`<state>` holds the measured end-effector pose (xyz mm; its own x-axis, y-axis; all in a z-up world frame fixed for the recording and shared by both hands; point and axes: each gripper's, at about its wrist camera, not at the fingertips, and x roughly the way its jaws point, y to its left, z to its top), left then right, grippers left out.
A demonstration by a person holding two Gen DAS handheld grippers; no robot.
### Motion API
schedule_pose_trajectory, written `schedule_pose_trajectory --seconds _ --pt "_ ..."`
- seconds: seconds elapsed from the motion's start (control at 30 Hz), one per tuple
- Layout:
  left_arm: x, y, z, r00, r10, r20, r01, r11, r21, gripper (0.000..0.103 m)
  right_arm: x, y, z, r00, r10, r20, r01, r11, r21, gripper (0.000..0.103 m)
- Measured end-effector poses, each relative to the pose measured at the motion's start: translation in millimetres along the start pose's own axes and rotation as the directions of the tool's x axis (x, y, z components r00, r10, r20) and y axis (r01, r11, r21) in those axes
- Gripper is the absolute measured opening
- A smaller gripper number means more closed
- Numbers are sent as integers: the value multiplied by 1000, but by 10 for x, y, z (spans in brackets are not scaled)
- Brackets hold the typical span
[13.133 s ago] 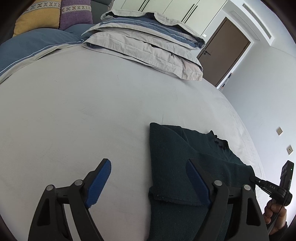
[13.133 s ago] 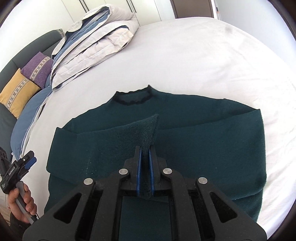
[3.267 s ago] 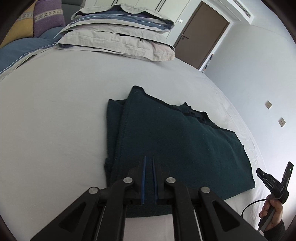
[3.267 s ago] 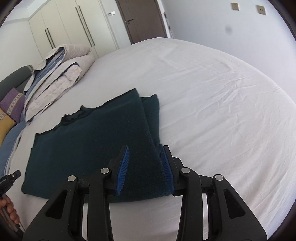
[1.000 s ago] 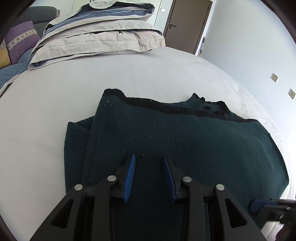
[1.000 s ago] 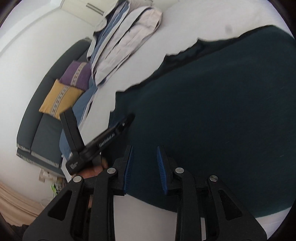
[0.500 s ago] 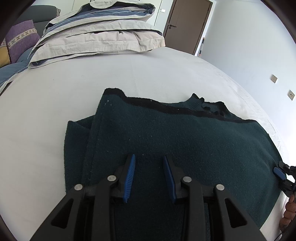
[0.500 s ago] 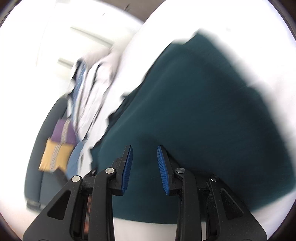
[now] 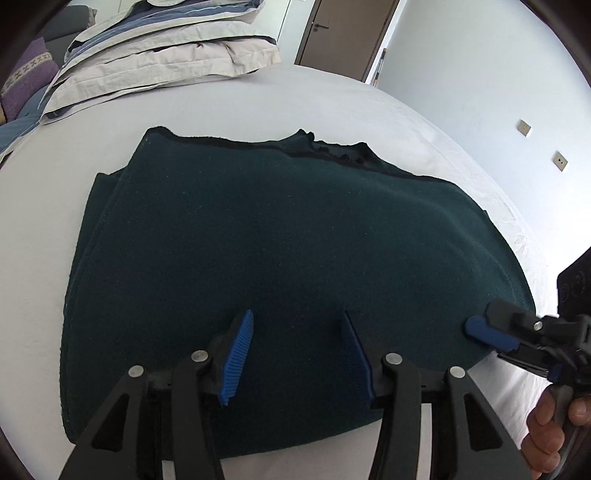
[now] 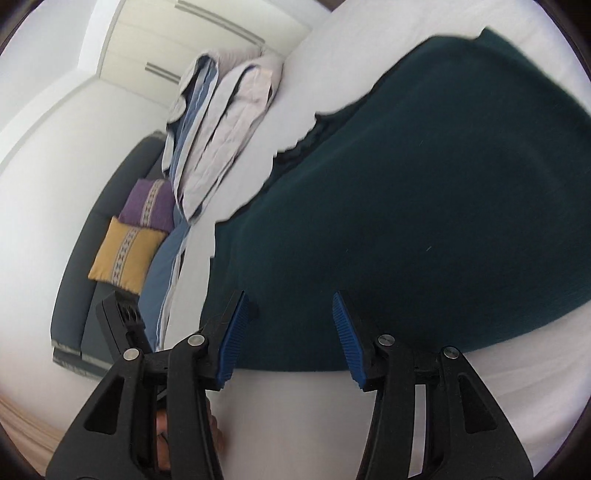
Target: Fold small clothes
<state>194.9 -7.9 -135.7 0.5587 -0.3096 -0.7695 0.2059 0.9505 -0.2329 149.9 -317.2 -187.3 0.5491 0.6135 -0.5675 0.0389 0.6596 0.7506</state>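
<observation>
A dark green sweater (image 9: 288, 236) lies folded flat on the white bed (image 9: 332, 99), its collar at the far edge. It also shows in the right wrist view (image 10: 424, 206). My left gripper (image 9: 295, 354) is open and empty, its blue pads low over the sweater's near edge. My right gripper (image 10: 288, 332) is open and empty over the sweater's near corner. The right gripper also shows in the left wrist view (image 9: 491, 334) at the sweater's right corner, held by a hand.
A stack of folded grey and blue bedding (image 9: 159, 51) lies at the bed's far end. Purple (image 10: 151, 205) and yellow (image 10: 125, 254) cushions sit on a dark sofa beside the bed. A brown door (image 9: 347, 33) stands beyond the bed.
Both grippers have opened wider. The left one has come lower and closer over the sweater. The right one has swung to the sweater's right corner.
</observation>
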Motion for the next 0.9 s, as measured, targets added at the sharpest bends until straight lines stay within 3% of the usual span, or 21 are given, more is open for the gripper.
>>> schedule_pose_trajectory --seconds 0.03,0.1,0.17,0.43,0.7,0.9 --pt "-26 28 -9 1000 0 -3 0 1000 -1 51 43 -62 -41 1000 -8 5 8 1000 14 45" --pt "-80 69 -20 1000 16 -6 -16 1000 6 50 -17 -222 -83 997 56 46 -58 997 56 42" --pt "-118 119 -49 1000 21 -11 -21 1000 7 50 -199 -392 -102 994 49 98 -58 994 94 42" --pt "-232 208 -122 1000 30 -6 -31 999 -17 50 -941 -675 -121 962 -120 244 75 980 184 45" --pt "-333 306 -121 998 61 2 -61 998 -26 50 -1119 -634 -287 963 -124 239 84 981 173 46" --pt "-459 463 -136 996 88 14 -87 995 -52 51 -1002 -318 -293 972 -88 216 66 992 105 46"
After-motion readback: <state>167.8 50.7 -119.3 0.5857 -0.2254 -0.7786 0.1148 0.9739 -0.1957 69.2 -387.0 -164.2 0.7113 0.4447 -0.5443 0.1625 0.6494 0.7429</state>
